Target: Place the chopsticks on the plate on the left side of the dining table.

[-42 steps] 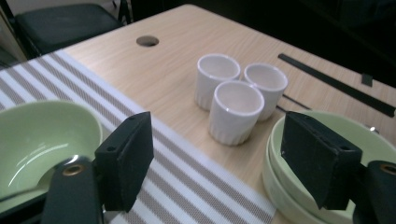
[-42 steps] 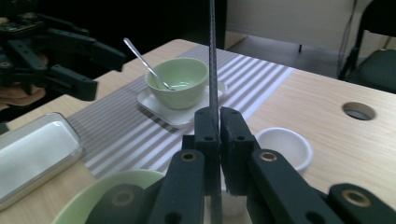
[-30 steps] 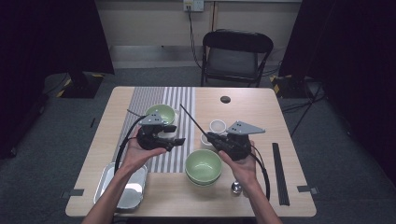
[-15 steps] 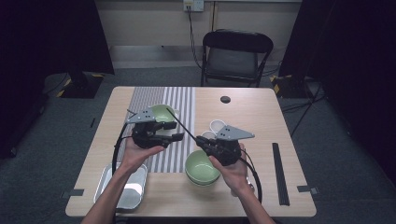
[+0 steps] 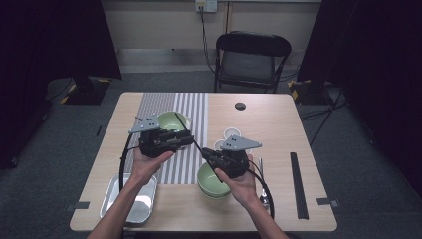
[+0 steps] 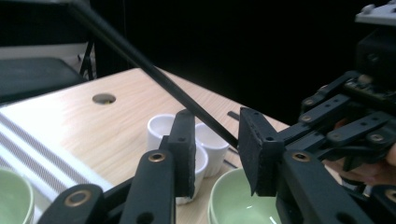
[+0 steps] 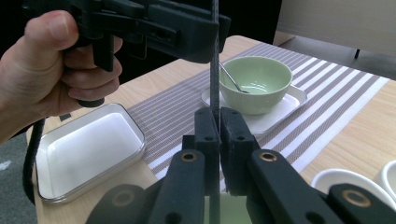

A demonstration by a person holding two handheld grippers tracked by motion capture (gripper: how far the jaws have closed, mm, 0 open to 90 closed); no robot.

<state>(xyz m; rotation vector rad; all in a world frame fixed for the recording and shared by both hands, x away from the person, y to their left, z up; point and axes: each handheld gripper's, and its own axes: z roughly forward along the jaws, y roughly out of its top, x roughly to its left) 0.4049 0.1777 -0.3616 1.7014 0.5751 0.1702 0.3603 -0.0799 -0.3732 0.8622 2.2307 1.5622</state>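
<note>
Stick passed between two grippers above the bowl

The right gripper (image 7: 213, 122) pinches a thin black stick (image 7: 214, 60) over the green bowl (image 5: 211, 180). The left gripper (image 6: 215, 140) has just been closing; its jaws flank the stick's tip, not yet clamped.

No readable text, no labels, no brand marks, no numbers, no signs on anything in view
</note>
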